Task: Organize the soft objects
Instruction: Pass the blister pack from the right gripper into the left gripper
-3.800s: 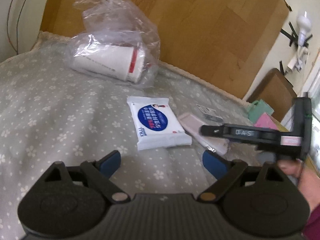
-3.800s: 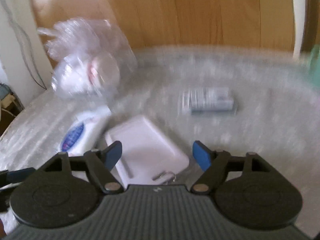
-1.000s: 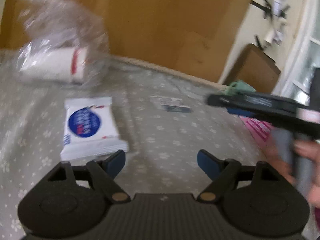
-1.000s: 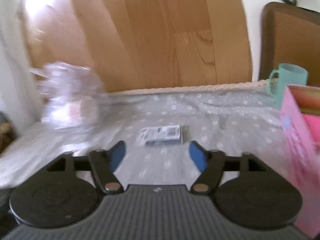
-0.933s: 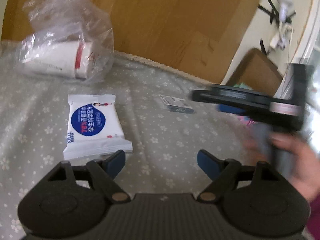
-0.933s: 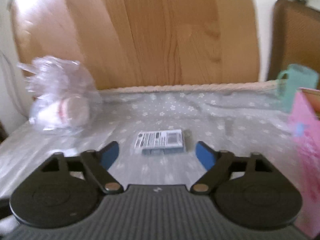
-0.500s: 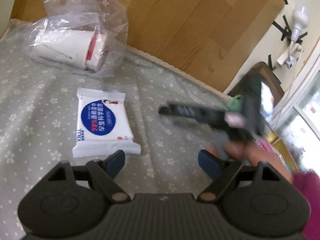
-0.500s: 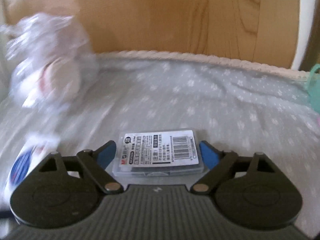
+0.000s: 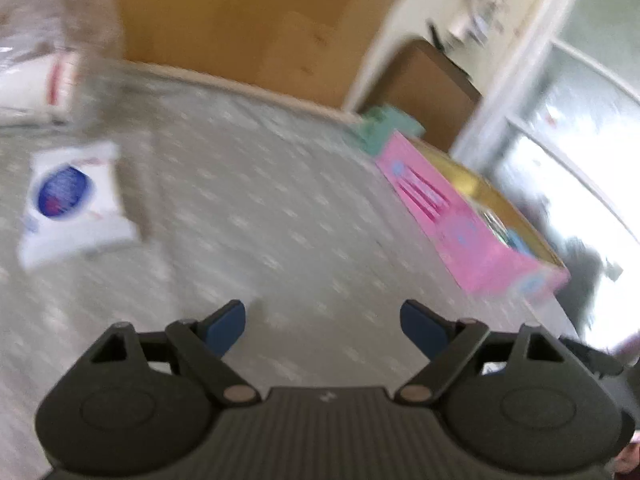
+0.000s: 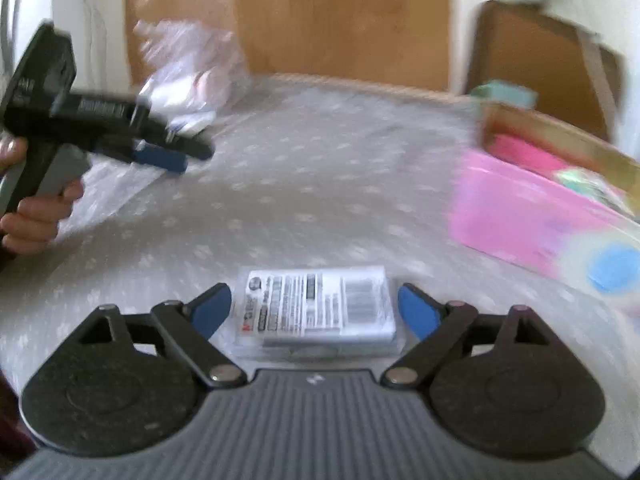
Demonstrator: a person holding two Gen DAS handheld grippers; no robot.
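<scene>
right gripper (image 10: 315,306): spread wide, blue pads either side of the small pack, touching neither edge that could be made out; judged as lined up to close across its width.
small pack (image 10: 316,308): flat clear-wrapped packet, label side up, lying on the cloth between the right pads and partly tucked under the gripper's front; probably the next item to go.
label on small pack: white panel with a barcode, a round logo and rows of dark print; too blurred to read a brand.
left gripper (image 9: 324,324): parted wide, nothing between the pads, held above bare cloth; seen from the right wrist view (image 10: 160,158) gripped in a hand (image 10: 38,216) at the left, apart from the pack; likely kept clear to leave room.
cloth (image 9: 260,200): grey-green with small white flowers, covering the whole surface.
pink box (image 9: 472,232): open-topped, at the right edge of the cloth, something already inside but smeared by motion; judged the bin for sorted items, within easy reach of the right side.
wipes pack (image 9: 74,200): white pouch with a round blue and red badge, flat on the cloth far left, well apart from the box; lettering unreadable.
plastic bag (image 9: 48,64): clear, crumpled, at the far left corner, with a white roll-like item with a red band inside.
teal object (image 9: 384,128): behind the box, shape unclear.
</scene>
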